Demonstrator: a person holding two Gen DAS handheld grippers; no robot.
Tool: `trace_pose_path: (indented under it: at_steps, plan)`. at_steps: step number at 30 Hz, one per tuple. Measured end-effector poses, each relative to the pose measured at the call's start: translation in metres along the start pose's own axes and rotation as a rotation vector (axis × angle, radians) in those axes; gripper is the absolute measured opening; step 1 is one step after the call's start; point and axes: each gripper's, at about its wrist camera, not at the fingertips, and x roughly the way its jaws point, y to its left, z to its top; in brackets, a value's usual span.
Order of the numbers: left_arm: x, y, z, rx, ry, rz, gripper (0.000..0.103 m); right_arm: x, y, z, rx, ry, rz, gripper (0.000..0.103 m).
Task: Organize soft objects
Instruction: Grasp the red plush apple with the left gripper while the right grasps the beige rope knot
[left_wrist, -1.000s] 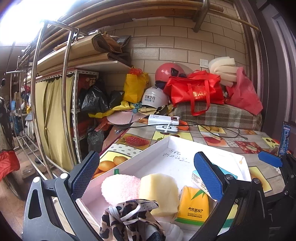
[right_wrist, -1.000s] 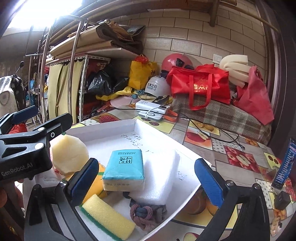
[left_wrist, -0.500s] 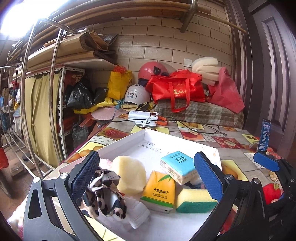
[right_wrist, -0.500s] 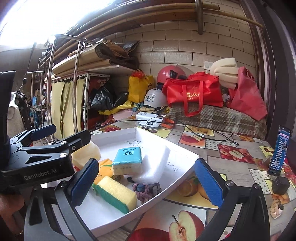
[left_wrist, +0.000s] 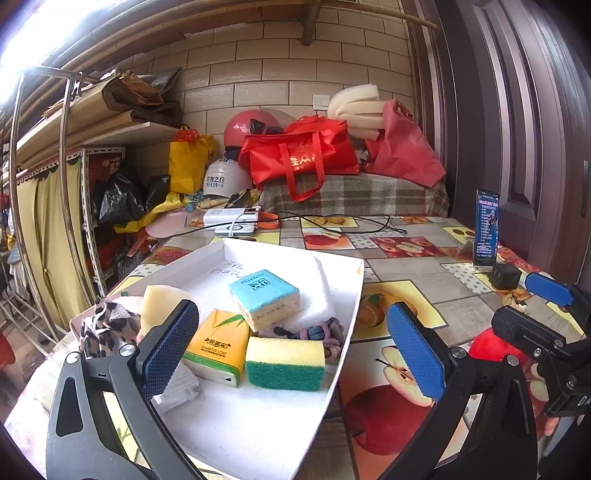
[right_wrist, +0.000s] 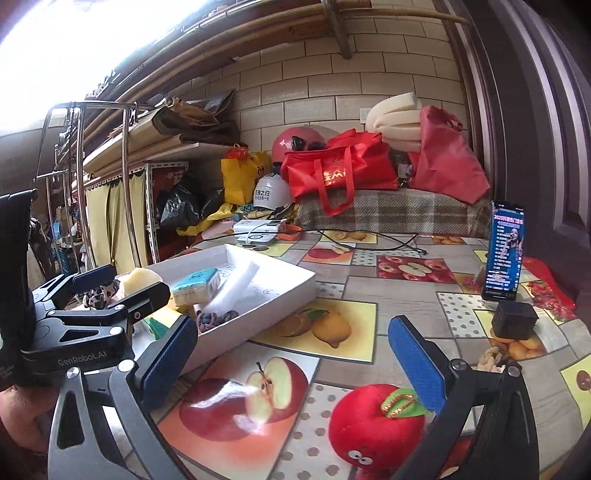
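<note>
A white tray (left_wrist: 258, 424) on the fruit-print table holds soft items: a yellow-green sponge (left_wrist: 284, 363), an orange tissue pack (left_wrist: 218, 347), a blue tissue pack (left_wrist: 263, 298), a white foam block (left_wrist: 314, 295), a pale sponge (left_wrist: 159, 304), a leopard cloth (left_wrist: 107, 326) and a hair tie (left_wrist: 321, 332). My left gripper (left_wrist: 291, 354) is open and empty over the tray's near end. A red plush apple (right_wrist: 376, 428) lies on the table outside the tray. My right gripper (right_wrist: 291, 358) is open and empty just behind the apple. The tray also shows in the right wrist view (right_wrist: 273, 310).
A phone (right_wrist: 505, 251) stands upright at the right with a black charger block (right_wrist: 514, 319) before it. A power bank and cable (left_wrist: 236, 218) lie beyond the tray. Bags and helmets (left_wrist: 299, 155) pile at the back wall. A metal rack (left_wrist: 70, 184) stands left.
Both grippers have pulled back and swung right. The tray now sits further left and farther off in the right wrist view, and the red plush apple has come into sight.
</note>
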Motion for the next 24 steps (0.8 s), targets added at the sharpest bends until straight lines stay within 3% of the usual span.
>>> trace_pose_path:
  at_steps: [12,15,18,24]
  plan:
    - [0.012,-0.045,-0.001,0.084,0.081,-0.080,0.103,-0.032,-0.114,-0.013,0.103,0.077,-0.234,0.103]
    - [0.015,-0.061,-0.002,0.105,0.114,-0.168,0.103,-0.031,-0.145,-0.018,0.142,0.149,-0.272,0.103]
    - [0.019,-0.089,-0.006,0.164,0.187,-0.325,0.103,-0.026,-0.170,-0.025,0.168,0.249,-0.293,0.103]
    - [0.030,-0.140,-0.012,0.240,0.322,-0.487,0.103,-0.006,-0.195,-0.039,0.262,0.407,-0.203,0.103]
